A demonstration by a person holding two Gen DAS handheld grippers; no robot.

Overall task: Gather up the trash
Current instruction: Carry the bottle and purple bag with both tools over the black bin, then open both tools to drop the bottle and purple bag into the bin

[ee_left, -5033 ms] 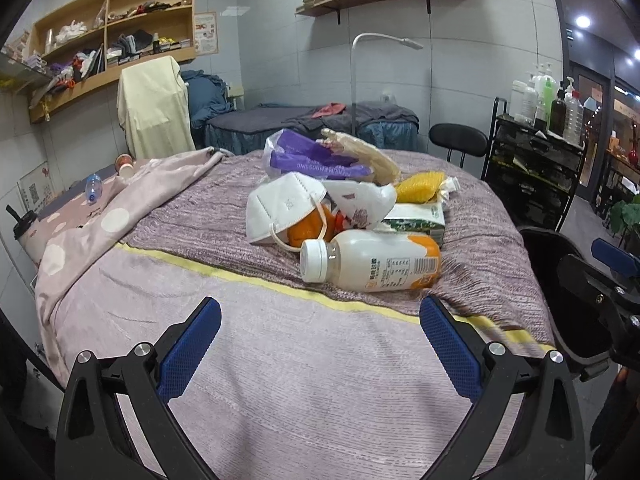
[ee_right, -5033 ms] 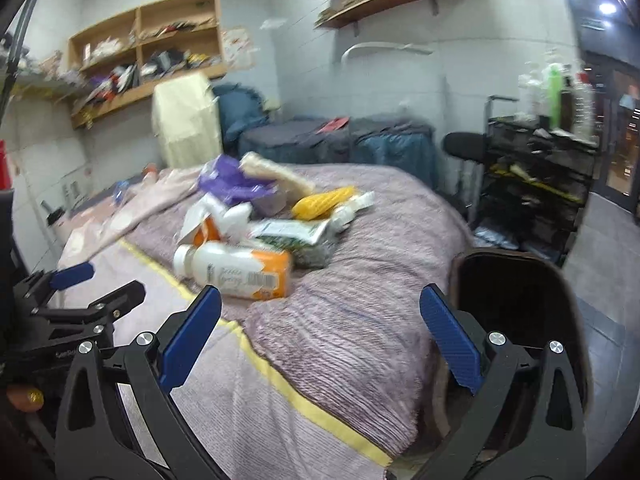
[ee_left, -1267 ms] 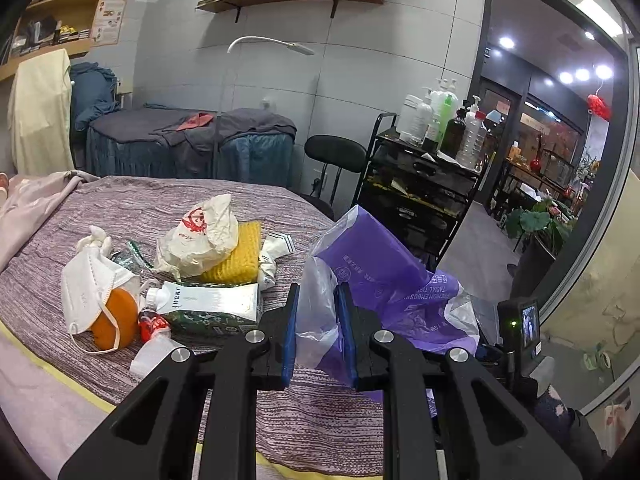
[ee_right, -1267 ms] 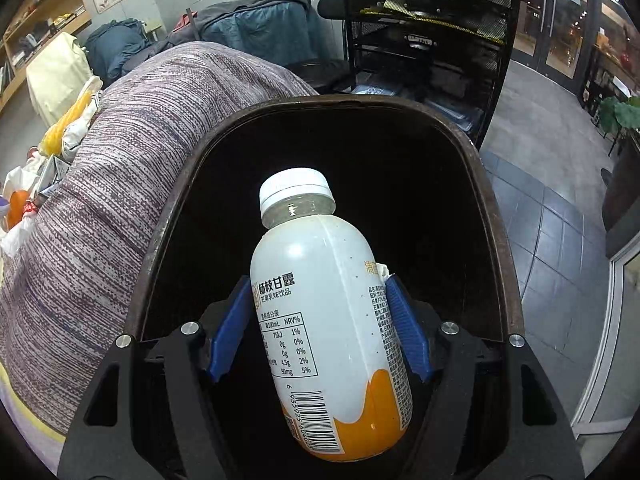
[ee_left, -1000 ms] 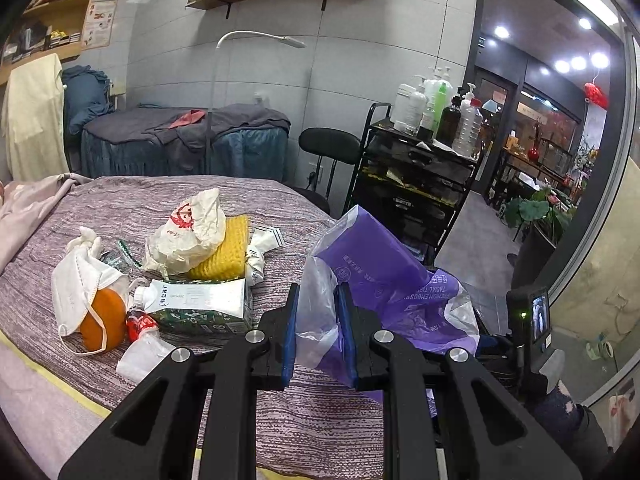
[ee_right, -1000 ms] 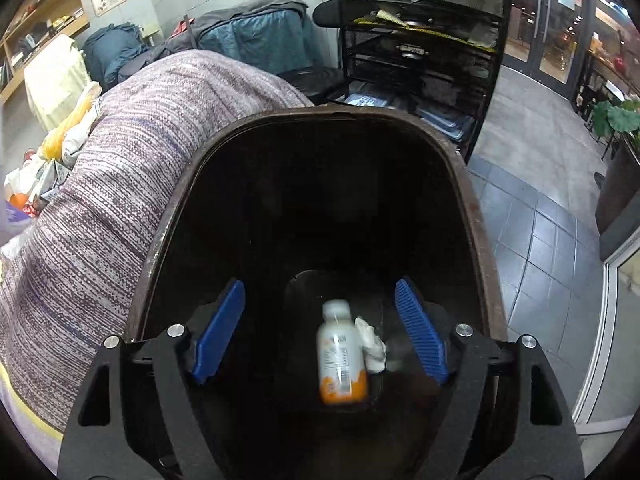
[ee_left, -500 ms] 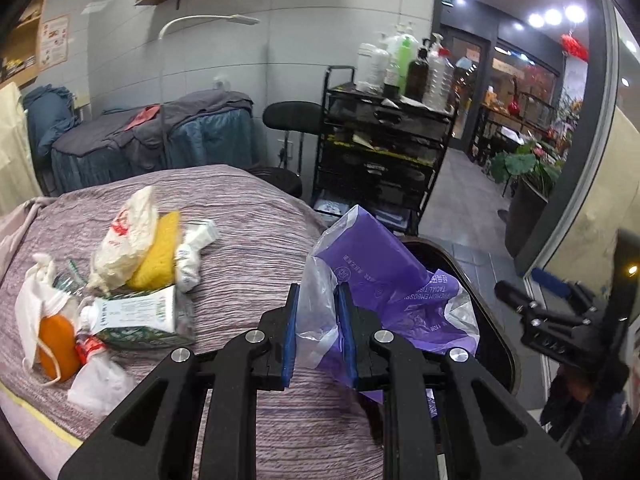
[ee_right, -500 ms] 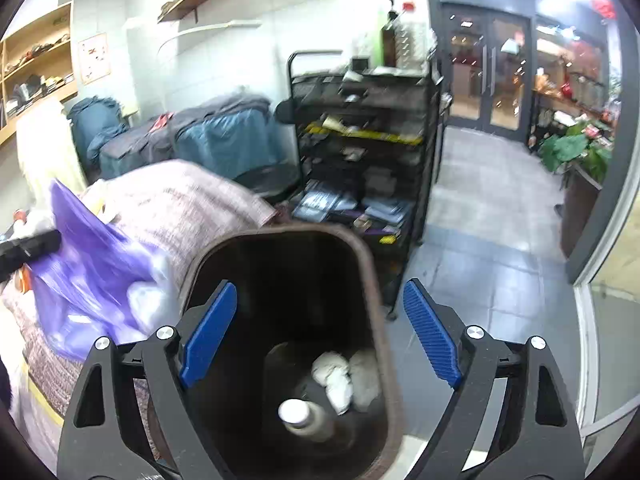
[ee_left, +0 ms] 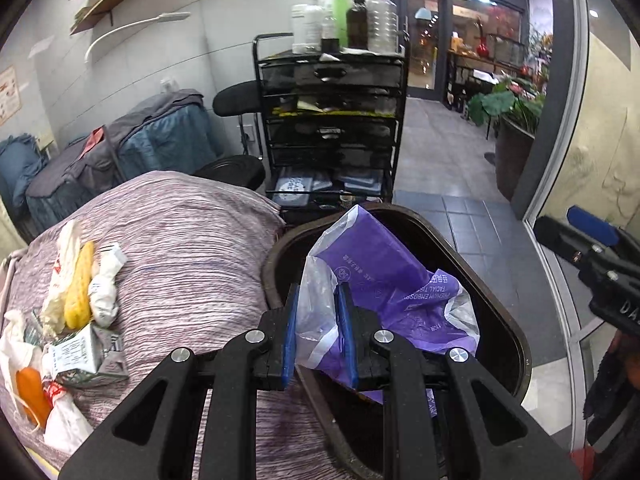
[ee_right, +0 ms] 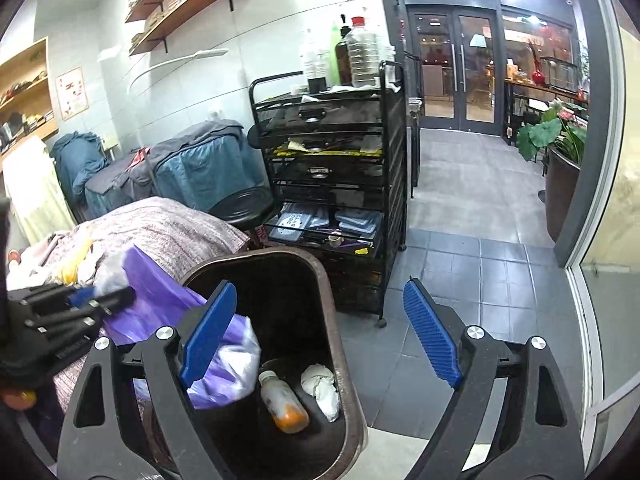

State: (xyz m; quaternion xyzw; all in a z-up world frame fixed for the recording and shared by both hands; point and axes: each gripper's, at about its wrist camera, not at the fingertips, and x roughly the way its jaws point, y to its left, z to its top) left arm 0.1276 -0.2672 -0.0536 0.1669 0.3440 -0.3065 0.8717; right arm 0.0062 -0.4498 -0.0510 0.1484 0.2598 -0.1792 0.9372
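My left gripper is shut on a purple and clear plastic bag and holds it over the open brown trash bin. In the right wrist view the bag hangs over the bin's left rim. My right gripper is open and empty above the bin. An orange-and-white bottle and a crumpled white tissue lie on the bin's bottom. More trash lies on the bed: a yellow packet, a carton, a white mask with an orange.
The bed with a striped purple cover is at left, beside the bin. A black wire cart with bottles and a black stool stand behind the bin. Grey tiled floor runs right toward glass doors; a potted plant stands there.
My right gripper let the bottle go into the bin and rose, staying open. My left gripper carried the purple bag from over the bed to above the bin.
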